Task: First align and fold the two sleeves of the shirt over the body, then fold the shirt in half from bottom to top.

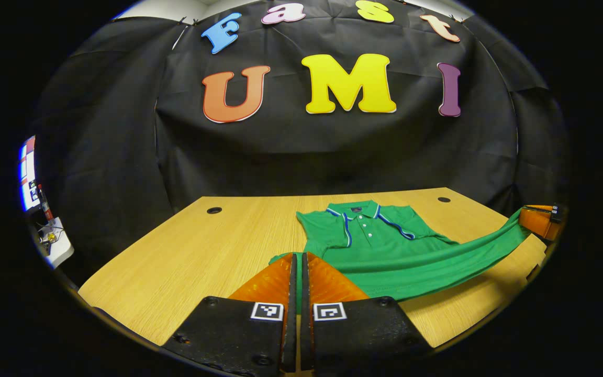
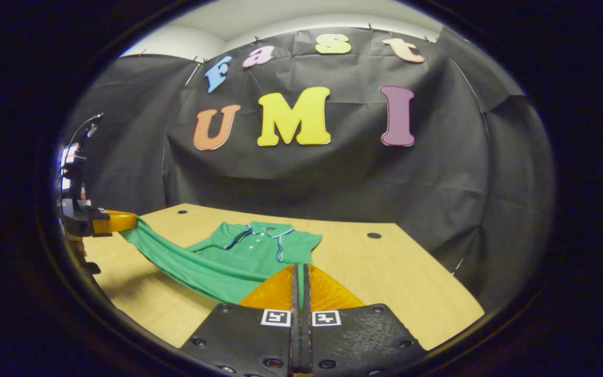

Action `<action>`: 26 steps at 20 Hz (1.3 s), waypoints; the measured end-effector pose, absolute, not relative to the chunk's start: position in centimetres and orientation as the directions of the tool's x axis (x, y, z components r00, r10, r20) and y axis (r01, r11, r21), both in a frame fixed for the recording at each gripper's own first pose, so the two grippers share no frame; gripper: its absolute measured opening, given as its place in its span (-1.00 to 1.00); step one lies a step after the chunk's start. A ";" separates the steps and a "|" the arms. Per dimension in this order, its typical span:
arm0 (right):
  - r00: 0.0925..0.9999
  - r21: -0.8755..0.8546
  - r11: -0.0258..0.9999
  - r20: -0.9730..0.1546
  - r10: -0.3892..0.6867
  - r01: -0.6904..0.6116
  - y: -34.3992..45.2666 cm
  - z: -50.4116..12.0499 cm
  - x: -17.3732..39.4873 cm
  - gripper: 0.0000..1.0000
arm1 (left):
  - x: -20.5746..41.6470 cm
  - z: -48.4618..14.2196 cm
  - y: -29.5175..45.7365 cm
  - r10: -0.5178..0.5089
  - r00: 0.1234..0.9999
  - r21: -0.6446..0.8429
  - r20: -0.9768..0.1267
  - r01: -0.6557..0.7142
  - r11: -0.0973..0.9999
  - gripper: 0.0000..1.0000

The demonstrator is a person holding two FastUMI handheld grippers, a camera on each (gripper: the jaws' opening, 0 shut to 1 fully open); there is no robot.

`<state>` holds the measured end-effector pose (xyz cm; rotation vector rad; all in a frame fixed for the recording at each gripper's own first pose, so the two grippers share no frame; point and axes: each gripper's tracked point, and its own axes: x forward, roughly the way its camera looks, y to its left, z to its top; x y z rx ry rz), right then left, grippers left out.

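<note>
A green polo shirt [image 1: 385, 243] with a striped collar lies on the wooden table [image 1: 191, 256], sleeves folded in over the body. Its bottom hem is lifted off the table and stretched between both grippers. My left gripper [image 1: 297, 262] is shut on one hem corner at the near edge. The right gripper [image 1: 539, 220] shows far right in the left gripper view, holding the other corner. In the right gripper view, my right gripper [image 2: 298, 272] is shut on the shirt [image 2: 252, 248] hem, and the left gripper [image 2: 108, 222] pinches the far corner at the left.
The table [image 2: 401, 283] has small round cable holes [image 1: 214, 210] [image 1: 444, 199] [image 2: 373, 235] near its back corners. Black cloth walls stand close behind the table. Equipment on a stand [image 2: 74, 178] sits off the table's left side.
</note>
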<state>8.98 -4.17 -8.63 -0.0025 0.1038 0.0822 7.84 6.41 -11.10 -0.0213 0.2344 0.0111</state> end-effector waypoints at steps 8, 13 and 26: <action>0.999 -0.086 0.995 -0.028 0.040 -0.043 -3.2 -0.4 24.4 -1.00 | 22.6 -5.5 7.4 0.012 0.987 -0.030 -0.160 -0.016 0.999 -0.84; 1.000 -0.162 0.987 -0.023 -0.014 0.010 -2.5 0.7 33.7 -1.00 | 31.1 -4.6 7.4 0.015 0.989 -0.054 -0.149 -0.024 0.998 -0.84; 0.978 -0.137 0.988 -0.189 -0.090 0.065 -3.2 -11.3 48.3 -1.00 | 43.9 -17.4 6.0 0.007 0.949 0.094 -0.316 0.024 0.995 -0.83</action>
